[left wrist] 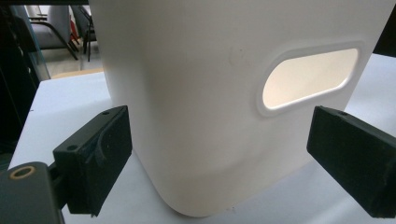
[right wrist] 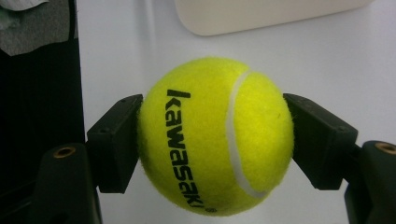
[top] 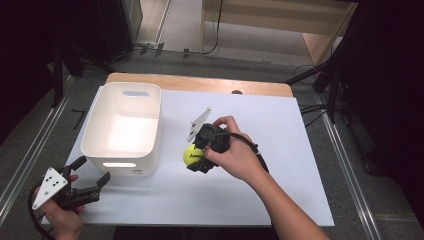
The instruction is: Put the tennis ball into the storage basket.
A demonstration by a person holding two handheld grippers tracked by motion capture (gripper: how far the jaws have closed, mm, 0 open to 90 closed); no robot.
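Sitting squarely between the two black jaws of the right tool [right wrist: 215, 140] is a fuzzy yellow tennis ball [right wrist: 215, 135] with a white seam and the word "kawasaki" printed in black; both jaws press its sides, so the tool is clamped on it. From above, the ball [top: 192, 154] pokes out at the tool's left end, low over the white counter [top: 280, 150], and the right hand [top: 234, 150] wraps the tool's body from the far side, forearm reaching in from the near edge, with a grey three-cornered plate tilted above it.

Just left of that tool stands a smooth white plastic bin [top: 122, 129], rounded at its corners, with an oval handle slot.

Near the bin's closest corner the left tool [top: 94, 176] lies low, held by the left hand [top: 62, 217], its jaws spread wide apart and gripping nothing, the bin wall [left wrist: 196, 93] right in front of them.
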